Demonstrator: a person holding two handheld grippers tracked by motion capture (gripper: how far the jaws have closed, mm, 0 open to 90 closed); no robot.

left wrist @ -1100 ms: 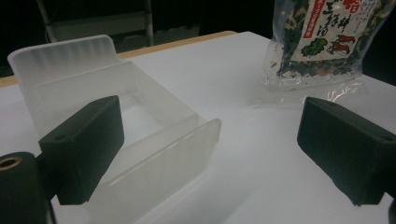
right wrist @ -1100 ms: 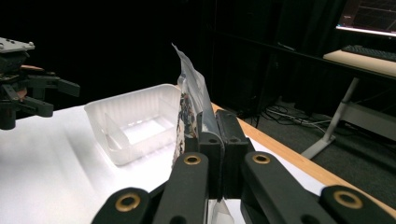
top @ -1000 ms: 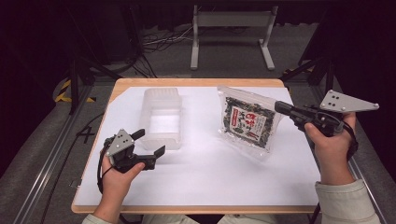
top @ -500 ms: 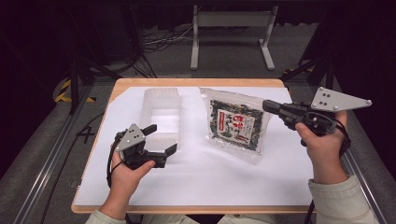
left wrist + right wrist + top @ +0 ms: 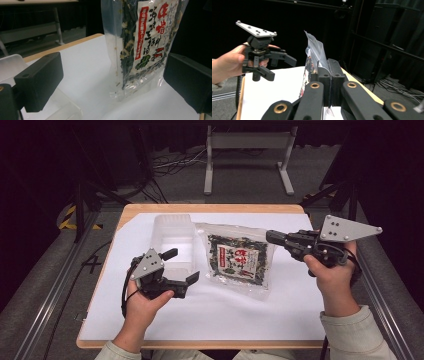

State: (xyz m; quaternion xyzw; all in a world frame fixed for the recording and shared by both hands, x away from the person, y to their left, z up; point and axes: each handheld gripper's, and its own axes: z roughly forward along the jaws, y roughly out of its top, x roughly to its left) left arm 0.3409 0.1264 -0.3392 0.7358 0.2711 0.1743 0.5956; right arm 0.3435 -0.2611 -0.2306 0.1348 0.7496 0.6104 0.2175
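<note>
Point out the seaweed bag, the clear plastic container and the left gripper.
seaweed bag [image 5: 237, 262]: high view, on its printed label.
clear plastic container [image 5: 173, 227]: high view, on its far wall.
left gripper [image 5: 181, 266]: high view, midway between its open fingertips.

one of each on the bench, two grippers
one seaweed packet [image 5: 237, 261] at frame centre, one clear plastic container [image 5: 175, 236] left of it, one white sheet [image 5: 215, 315] under both; two grippers, left gripper [image 5: 180, 268] and right gripper [image 5: 271, 237].

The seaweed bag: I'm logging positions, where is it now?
High view: the seaweed bag hangs mid-table, clamped by the right gripper, right of the clear container.
</note>
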